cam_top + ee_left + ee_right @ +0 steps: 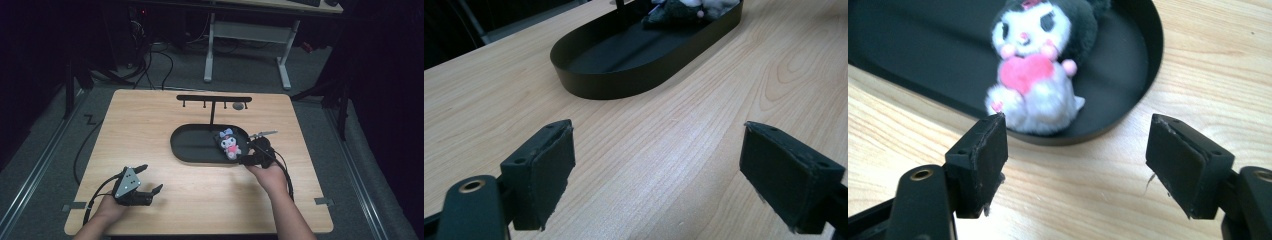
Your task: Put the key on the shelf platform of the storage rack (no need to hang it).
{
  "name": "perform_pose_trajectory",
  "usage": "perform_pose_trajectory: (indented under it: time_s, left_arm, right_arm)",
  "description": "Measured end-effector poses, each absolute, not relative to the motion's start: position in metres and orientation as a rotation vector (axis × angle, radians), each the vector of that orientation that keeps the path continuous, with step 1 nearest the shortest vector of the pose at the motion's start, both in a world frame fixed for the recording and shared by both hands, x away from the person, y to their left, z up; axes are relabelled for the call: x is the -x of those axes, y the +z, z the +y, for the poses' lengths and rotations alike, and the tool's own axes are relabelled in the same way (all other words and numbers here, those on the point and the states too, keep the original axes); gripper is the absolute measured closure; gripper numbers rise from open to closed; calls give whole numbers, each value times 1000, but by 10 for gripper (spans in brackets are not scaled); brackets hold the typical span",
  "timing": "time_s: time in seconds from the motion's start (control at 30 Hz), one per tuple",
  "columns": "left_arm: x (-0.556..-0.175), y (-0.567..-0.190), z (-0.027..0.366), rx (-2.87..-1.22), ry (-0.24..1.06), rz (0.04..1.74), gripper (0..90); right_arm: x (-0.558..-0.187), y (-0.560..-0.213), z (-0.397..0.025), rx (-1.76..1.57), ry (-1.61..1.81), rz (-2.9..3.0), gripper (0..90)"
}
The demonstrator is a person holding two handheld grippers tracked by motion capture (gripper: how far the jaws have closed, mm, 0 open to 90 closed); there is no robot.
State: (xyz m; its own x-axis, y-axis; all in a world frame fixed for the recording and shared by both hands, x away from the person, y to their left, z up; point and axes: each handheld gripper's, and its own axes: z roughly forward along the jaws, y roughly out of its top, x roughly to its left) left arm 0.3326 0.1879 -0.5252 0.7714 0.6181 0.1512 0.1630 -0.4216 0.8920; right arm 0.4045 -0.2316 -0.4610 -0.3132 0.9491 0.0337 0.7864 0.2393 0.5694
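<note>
The small white-and-black plush doll with a pink heart [230, 144] lies at the three o'clock end of the black oval metal tray [187, 150]. The right gripper [1075, 150], jaws wide, sits just outside the rim, seemingly lined up to grasp it. The left gripper [147, 180] waits at seven o'clock, also spread and holding nothing.

Overhead light falls evenly on the wooden table [200, 200]; the surrounding room stays near black. Soft, short shadows lie beneath the left gripper [150, 181] and the right gripper [265, 141]. In the right gripper view, the plush toy [1034, 75] beyond the jaws is blurred; the jaws are sharp. Mild sheen marks the wood between the left jaws.
</note>
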Motion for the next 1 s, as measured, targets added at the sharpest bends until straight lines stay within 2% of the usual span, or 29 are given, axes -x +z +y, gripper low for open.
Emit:
perform_pose_trajectory:
  time_s: [0.23, 0.57, 1.0]
  left_arm:
    - [-333, -525, 188, -1974, 578, 589, 154]
    - [-333, -525, 188, -1974, 579, 592, 154]
    - [-334, -525, 188, -1972, 574, 600, 154]
  right_arm:
    - [-387, -471, -245, -1576, 731, 2128, 192]
    - [-359, -486, -256, -1535, 822, 2070, 176]
    - [-304, -503, -259, -1501, 934, 1959, 150]
